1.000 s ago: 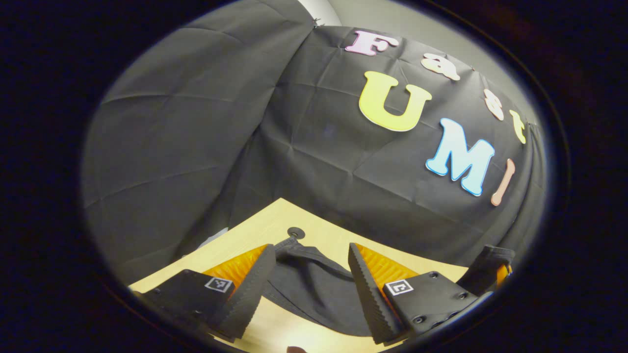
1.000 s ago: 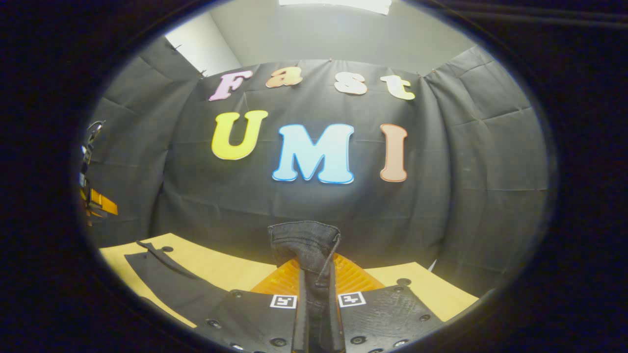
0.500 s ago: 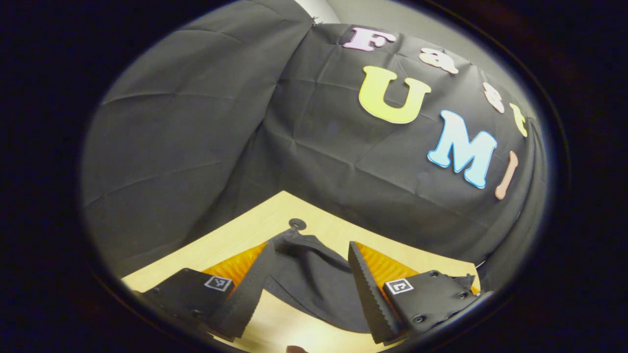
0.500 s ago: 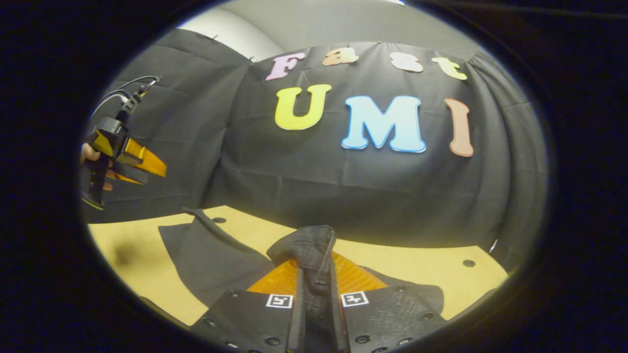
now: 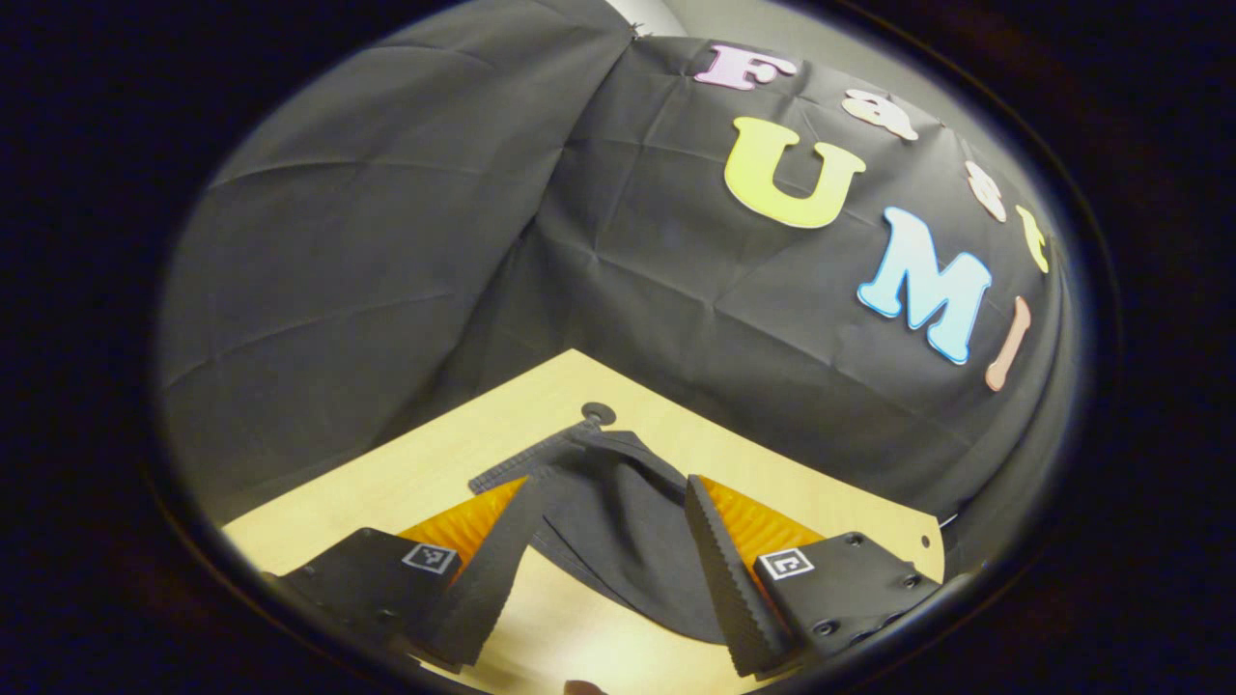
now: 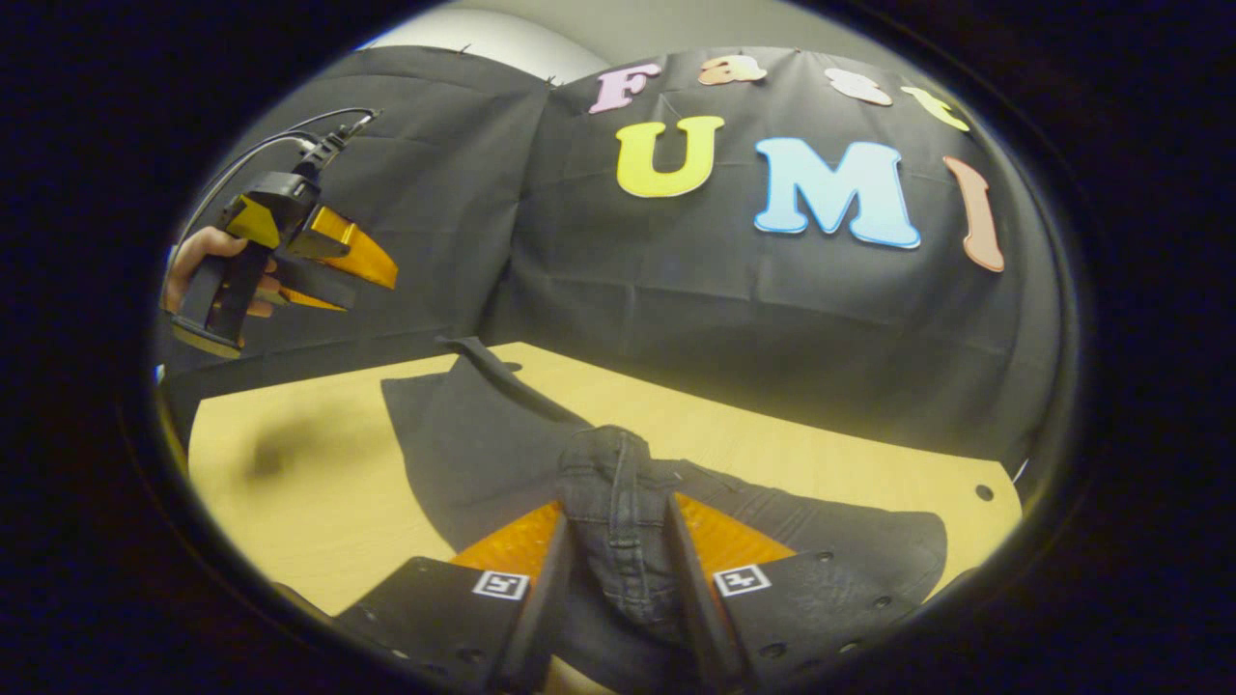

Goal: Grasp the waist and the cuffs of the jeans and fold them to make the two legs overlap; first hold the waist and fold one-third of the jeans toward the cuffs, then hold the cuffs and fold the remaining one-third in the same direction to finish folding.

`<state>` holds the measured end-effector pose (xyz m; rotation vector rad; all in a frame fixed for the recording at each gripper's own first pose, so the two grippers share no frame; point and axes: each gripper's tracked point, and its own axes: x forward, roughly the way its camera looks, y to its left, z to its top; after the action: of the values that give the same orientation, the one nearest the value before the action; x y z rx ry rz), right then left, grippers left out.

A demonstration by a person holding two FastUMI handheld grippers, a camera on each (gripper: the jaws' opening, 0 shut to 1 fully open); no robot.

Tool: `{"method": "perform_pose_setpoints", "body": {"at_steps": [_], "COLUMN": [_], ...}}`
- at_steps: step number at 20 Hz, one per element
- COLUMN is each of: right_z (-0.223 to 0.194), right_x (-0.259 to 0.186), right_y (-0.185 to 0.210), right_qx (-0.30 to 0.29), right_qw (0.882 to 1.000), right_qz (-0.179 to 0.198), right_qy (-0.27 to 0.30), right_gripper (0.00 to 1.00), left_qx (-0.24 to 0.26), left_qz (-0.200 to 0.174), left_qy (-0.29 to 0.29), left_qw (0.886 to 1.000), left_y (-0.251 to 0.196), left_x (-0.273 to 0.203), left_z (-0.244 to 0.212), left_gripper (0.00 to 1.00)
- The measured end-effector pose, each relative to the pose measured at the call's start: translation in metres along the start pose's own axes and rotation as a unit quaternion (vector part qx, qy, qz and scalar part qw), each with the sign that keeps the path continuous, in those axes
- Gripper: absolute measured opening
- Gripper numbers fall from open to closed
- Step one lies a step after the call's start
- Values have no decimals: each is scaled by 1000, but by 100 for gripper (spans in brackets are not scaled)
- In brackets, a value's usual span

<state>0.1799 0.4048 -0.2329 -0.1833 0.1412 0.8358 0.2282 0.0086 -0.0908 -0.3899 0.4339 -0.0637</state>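
Denim, soft and heavy — dark jeans (image 6: 618, 483) bunched, clenched in right claw (image 6: 618, 579); left claw (image 5: 603, 569) released above.

Left gripper view: riding low over the pale wooden table (image 5: 463, 463), facing its far corner and the booth's cloth wall, tilted, with dark denim jeans (image 5: 618, 541) close at lower centre. Right gripper view: also low and close over the same table (image 6: 319, 502), facing the back wall squarely, same jeans (image 6: 618, 502) bunched at lower centre, left gripper (image 6: 362, 275) far off at upper left. Shared: table, jeans, wall.
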Motion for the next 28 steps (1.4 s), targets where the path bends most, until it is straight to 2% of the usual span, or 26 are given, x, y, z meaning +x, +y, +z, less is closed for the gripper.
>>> {"method": "perform_pose_setpoints", "body": {"at_steps": [1,3,4,7,11,12,13,16,21,25,28], "right_z": [3,9,13,36,78,88,94,104,104,98,93], "right_x": [-2,-8,-12,-23,-52,-63,-77,-121,-197,-233,-240], "right_y": [3,11,13,0,-53,-68,-86,-124,-171,-176,-167], "right_qx": [0,-6,-9,-11,-19,-24,-29,-26,-24,0,20], "right_qw": [1000,1000,999,999,994,991,987,977,955,943,943], "right_qz": [8,20,25,8,-77,-101,-130,-193,-284,-325,-328], "right_qy": [-2,-11,-18,-43,-80,-86,-87,-91,-79,-69,-58], "right_gripper": [68,84,89,89,89,89,89,88,88,88,89], "left_qx": [-1,-3,-5,-18,-76,-97,-120,-187,-247,-269,-287], "left_qz": [-1,-2,-1,5,18,22,23,28,48,63,52], "left_qy": [4,10,12,22,49,66,81,119,149,158,151], "left_qw": [1000,1000,1000,1000,996,993,989,975,956,948,945], "left_y": [-3,-8,-8,-3,20,27,32,57,97,113,112], "left_x": [1,0,1,5,18,23,30,49,83,104,122], "left_z": [-4,-12,-15,-22,-33,-39,-45,-61,-75,-79,-72], "left_gripper": [98,98,98,98,100,97,100,98,97,97,96]}}
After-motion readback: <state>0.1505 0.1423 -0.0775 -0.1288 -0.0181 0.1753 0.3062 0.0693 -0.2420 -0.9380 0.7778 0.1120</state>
